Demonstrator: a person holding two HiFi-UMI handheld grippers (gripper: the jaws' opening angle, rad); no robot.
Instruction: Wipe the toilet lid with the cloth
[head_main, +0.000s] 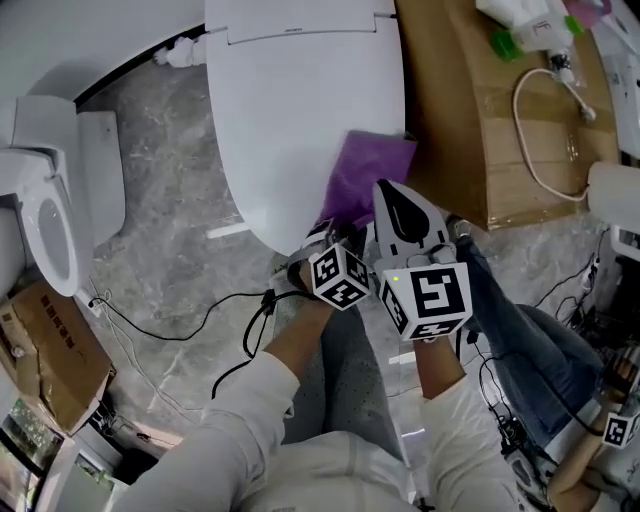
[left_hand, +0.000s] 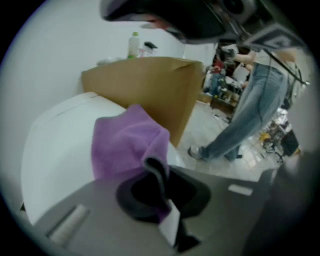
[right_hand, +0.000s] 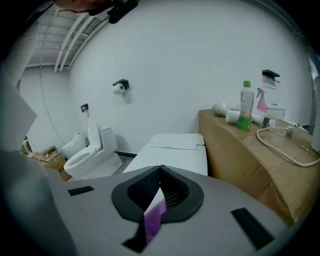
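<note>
The left hand-held gripper (left_hand: 157, 167) is clenched on the cloth (left_hand: 127, 142), which sits bunched at 4 o'clock on the lid (head_main: 290, 110), near the bench (head_main: 470, 110). The right hand-held gripper (right_hand: 160, 170) is clenched on nothing and hovers just beside it. It would be best to press the cloth flat and sweep toward 10 o'clock in overlapping strokes, keeping the right one clear.

Crumpled purple cloth (head_main: 362, 180) at right edge of closed white toilet lid (head_main: 290, 120)

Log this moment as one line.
left gripper: shut on cloth | cloth: on toilet lid | right gripper: shut
</note>
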